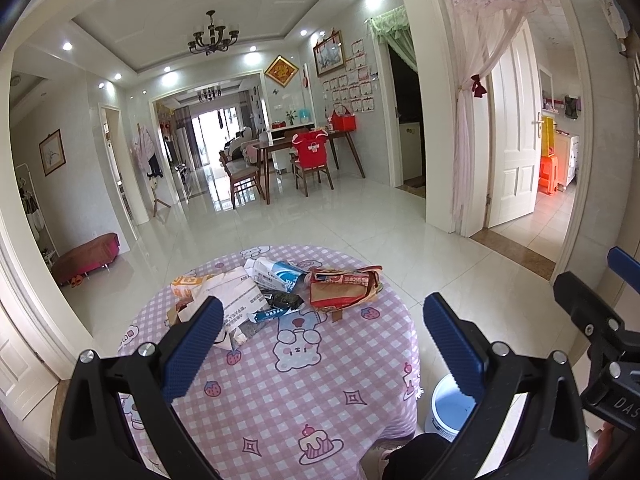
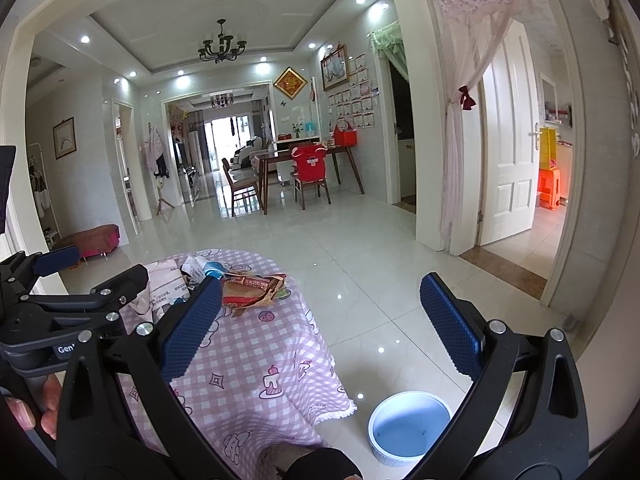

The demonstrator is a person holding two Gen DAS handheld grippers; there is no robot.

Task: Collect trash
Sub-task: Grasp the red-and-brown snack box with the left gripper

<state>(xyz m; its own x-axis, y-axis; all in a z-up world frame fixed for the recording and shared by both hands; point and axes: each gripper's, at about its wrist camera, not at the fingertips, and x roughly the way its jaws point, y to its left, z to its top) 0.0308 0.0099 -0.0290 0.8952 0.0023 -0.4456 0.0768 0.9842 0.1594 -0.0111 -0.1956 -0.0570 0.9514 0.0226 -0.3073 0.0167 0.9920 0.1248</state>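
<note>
A heap of trash lies at the far side of a round table with a pink checked cloth point(image 1: 304, 392): a red and brown snack wrapper point(image 1: 342, 286), a crumpled blue and white carton point(image 1: 276, 272), a white printed paper bag point(image 1: 236, 300) and a small dark packet point(image 1: 282, 300). My left gripper point(image 1: 324, 344) hovers open above the near part of the table, short of the heap, nothing between its fingers. My right gripper point(image 2: 320, 328) is open over the floor to the right of the table point(image 2: 256, 364). The red wrapper point(image 2: 252, 288) shows beyond its left finger. The left gripper point(image 2: 76, 280) appears at that view's left edge.
A white bin with a blue inside point(image 2: 410, 426) stands on the tiled floor just right of the table, also seen as the bin point(image 1: 452, 408) in the left wrist view. A person's fingers point(image 2: 36, 412) hold the left handle. A dining table and chairs point(image 1: 304, 156) stand far back.
</note>
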